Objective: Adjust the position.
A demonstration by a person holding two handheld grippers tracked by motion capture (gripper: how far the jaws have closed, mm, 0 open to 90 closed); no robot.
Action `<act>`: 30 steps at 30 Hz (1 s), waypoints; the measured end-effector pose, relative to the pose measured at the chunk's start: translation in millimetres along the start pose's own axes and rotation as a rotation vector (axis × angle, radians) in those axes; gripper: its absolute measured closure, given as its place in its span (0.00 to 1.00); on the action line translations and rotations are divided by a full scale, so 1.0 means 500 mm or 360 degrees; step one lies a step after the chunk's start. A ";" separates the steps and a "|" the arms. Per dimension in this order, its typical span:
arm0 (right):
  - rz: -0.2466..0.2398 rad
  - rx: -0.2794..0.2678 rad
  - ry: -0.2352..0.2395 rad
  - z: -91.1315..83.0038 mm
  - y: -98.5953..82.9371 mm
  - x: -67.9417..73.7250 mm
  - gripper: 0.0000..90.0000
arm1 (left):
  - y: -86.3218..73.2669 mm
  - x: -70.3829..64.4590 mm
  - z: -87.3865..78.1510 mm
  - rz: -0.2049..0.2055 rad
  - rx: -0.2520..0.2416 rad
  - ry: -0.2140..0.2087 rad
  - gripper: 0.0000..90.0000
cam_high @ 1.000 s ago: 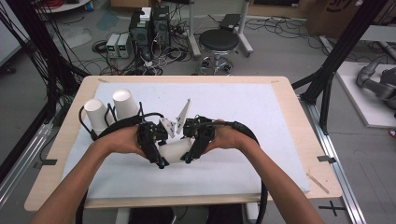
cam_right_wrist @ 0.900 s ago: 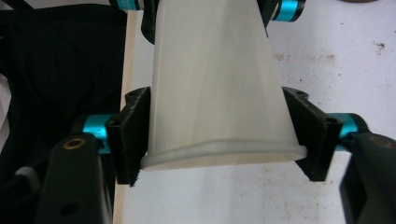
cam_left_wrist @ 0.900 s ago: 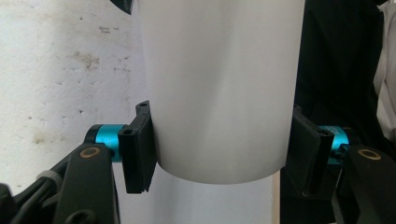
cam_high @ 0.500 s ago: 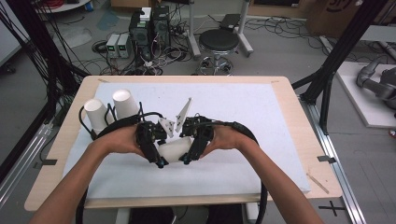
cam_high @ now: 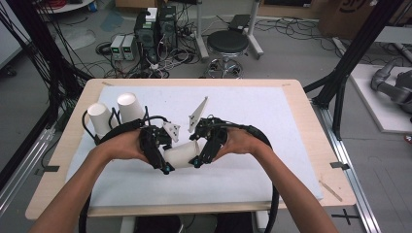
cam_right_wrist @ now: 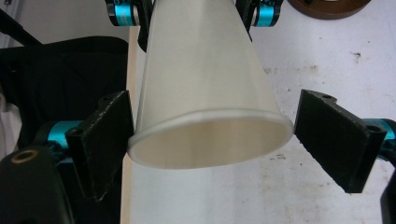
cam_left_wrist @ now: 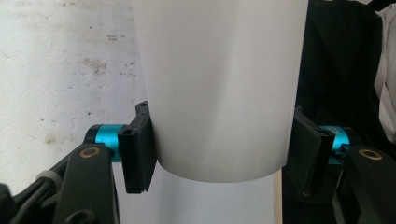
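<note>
Little change is noted since a second ago: the two hands have drawn only slightly closer together over the near middle of the white mat [cam_high: 272, 121], and the white paper cup [cam_high: 180, 156] is still held on its side between them.

The base end of the cup [cam_left_wrist: 219, 88] is pinched by the left gripper [cam_high: 158, 151], both black pads being pressed against its wall in the left gripper view. The rim end [cam_right_wrist: 210, 140] lies between the jaws of the right gripper [cam_high: 206, 148], which are spread: one pad is touching the rim, the other stands apart from it in the right gripper view.

Two more white cups [cam_high: 119, 112] are seen upside down at the far left of the mat, near the left hand, with black cable looped around and beside them. Small grey three-cornered plates rise from the tops of the grippers.

The near edge of the table [cam_high: 301, 208] lies close below the forearms. Bare mat is seen to the right and toward the far side. Beyond the table, a stool [cam_high: 228, 43] and boxes with cables [cam_high: 155, 29] are seen on the floor.
</note>
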State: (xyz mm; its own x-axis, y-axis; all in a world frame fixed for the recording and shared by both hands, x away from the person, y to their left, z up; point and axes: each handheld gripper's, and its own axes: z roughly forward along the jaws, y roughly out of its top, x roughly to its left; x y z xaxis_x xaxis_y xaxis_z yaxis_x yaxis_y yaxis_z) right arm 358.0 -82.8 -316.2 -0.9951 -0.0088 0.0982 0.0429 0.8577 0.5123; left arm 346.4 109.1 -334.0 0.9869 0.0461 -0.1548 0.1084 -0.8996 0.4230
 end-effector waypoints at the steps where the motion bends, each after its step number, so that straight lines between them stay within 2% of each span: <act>1: -0.0006 -0.0008 -0.0006 -0.002 -0.001 0.000 0.14 | -0.001 0.000 -0.001 -0.0002 -0.0005 0.0001 0.39; 4: 0.0000 -0.0016 -0.0010 -0.005 -0.003 0.001 0.14 | -0.003 -0.002 -0.003 0.0009 -0.0011 0.0005 0.39; 9: 0.0004 -0.0047 -0.0014 -0.013 -0.006 -0.001 0.14 | -0.009 -0.006 -0.006 0.0006 -0.0067 0.0013 0.40; 16: -0.0008 -0.0051 -0.0007 -0.010 -0.004 0.000 0.14 | -0.014 -0.009 -0.008 0.0025 -0.0077 0.0036 0.40; 18: 0.0010 -0.0047 0.0023 -0.010 -0.004 0.001 0.13 | -0.016 -0.009 -0.008 0.0006 -0.0095 0.0032 0.40; 23: -0.0016 -0.0080 0.0013 -0.013 -0.006 -0.003 0.13 | -0.021 -0.008 -0.012 0.0014 -0.0101 0.0039 0.40; 24: 0.0009 -0.0063 0.0017 -0.015 -0.007 -0.001 0.13 | -0.023 -0.010 -0.011 -0.0001 -0.0126 0.0042 0.40; 27: -0.0008 -0.0076 0.0018 -0.016 -0.008 -0.003 0.13 | -0.026 -0.012 -0.013 -0.0009 -0.0142 0.0043 0.40; 30: 0.0021 -0.0063 0.0019 -0.020 -0.010 -0.001 0.13 | -0.031 -0.013 -0.016 0.0000 -0.0159 0.0056 0.40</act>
State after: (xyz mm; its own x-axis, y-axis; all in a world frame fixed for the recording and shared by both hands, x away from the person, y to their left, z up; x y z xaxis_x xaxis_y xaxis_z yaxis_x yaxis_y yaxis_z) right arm 359.4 -92.2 -310.2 -0.9934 -0.0041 0.1149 0.0596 0.8368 0.5443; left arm 339.4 126.1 -332.3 0.9903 0.0632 -0.1240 0.1183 -0.8518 0.5103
